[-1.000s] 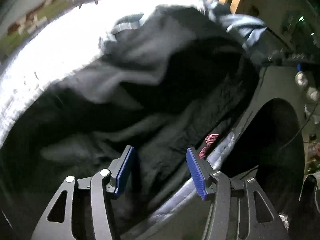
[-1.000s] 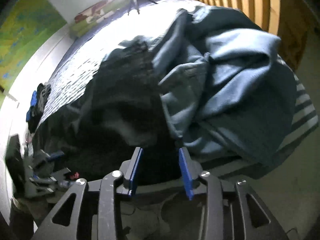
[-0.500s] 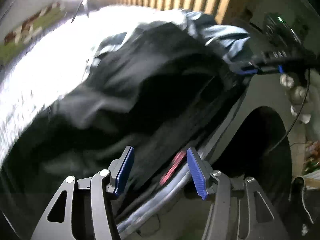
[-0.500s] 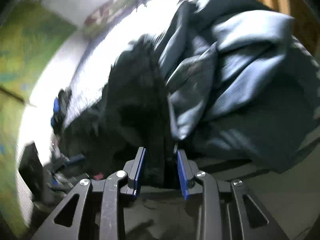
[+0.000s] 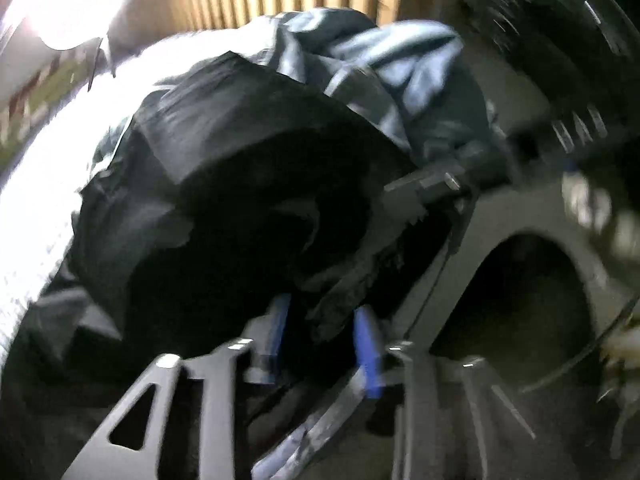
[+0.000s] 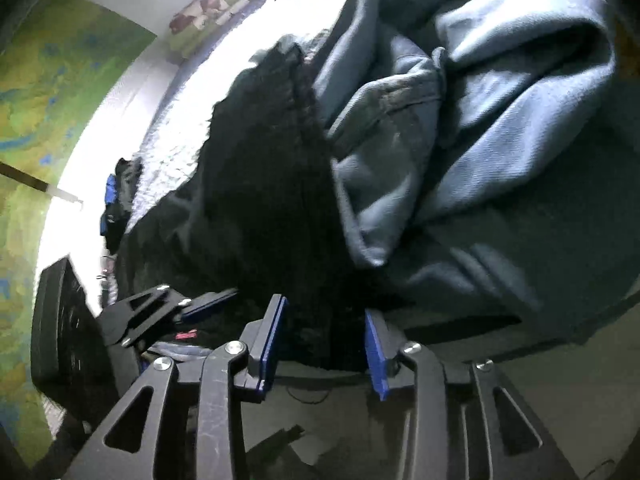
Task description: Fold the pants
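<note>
Black pants [image 6: 260, 184], crumpled in a heap near the bed's [image 6: 176, 128] edge beside bunched blue clothing [image 6: 500, 128]. Left tongs [image 5: 324, 334] closing on a fold; right tongs [image 6: 326, 344] opening, cloth between.

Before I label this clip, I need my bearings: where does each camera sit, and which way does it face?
Left wrist: on the left gripper, facing down onto black pants at the bed edge; jaws closing, cloth between them.
Right wrist: on the right gripper, facing the pants and a blue garment; jaws opening around cloth.
Both views share pants, blue garment, and white bedding.
</note>
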Available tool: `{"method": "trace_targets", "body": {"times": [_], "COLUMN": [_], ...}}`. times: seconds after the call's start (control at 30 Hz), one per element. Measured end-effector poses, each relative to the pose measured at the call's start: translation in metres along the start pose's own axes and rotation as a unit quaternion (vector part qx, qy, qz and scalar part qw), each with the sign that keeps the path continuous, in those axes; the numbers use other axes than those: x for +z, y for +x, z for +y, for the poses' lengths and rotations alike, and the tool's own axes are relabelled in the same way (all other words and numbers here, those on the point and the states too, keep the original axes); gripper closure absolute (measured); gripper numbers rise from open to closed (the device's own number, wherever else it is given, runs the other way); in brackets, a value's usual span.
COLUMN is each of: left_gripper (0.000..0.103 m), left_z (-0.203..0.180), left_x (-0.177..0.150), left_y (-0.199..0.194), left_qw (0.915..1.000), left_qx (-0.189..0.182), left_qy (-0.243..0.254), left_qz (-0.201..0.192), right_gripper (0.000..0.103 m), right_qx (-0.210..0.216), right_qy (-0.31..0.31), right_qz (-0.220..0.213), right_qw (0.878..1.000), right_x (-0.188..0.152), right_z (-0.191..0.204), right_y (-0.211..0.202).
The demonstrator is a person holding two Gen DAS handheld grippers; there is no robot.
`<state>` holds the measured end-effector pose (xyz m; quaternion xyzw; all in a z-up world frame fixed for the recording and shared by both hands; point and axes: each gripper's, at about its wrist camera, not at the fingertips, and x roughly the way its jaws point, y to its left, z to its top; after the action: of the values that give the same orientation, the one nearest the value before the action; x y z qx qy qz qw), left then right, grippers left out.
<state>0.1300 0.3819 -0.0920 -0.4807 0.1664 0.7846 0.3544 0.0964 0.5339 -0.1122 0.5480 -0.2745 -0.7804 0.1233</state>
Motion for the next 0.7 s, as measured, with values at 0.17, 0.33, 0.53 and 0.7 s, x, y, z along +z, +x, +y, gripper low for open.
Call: {"method": "trace_targets", "body": {"times": [0.17,0.33,0.53,0.7], "left_gripper": [0.097,0.097,0.097,0.098], "left_z": [0.010,-0.015,-0.014,-0.024], "left_x": [0.007,0.007,0.014,0.013], "left_y": [-0.003,-0.004,0.004,0.015], "left_qw": [0.9984,0.9998,0.9998,0.9998], "left_qx": [-0.032,-0.014,-0.014,-0.008], "left_qy": [-0.045,0.007,0.002,0.018], "left_qz": [-0.008,-0.014,-0.011,-0.006], "right_gripper": [0.068,0.065,0.065,0.065], "right_qx": [0.015,0.018,0.057,0.034], "right_qy": [0.012,0.012,0.044,0.026], "right_qz": [-0.018,-0.004,0.006,0.015], "right_qw": [1.000,1.000,0.997,0.999], "right_x": [0.010,0.021,0.023,0.023], "right_z": [-0.012,-0.013,-0.019,-0.014], "right_y": [-0.017,-0.008,-0.005,0.000]}}
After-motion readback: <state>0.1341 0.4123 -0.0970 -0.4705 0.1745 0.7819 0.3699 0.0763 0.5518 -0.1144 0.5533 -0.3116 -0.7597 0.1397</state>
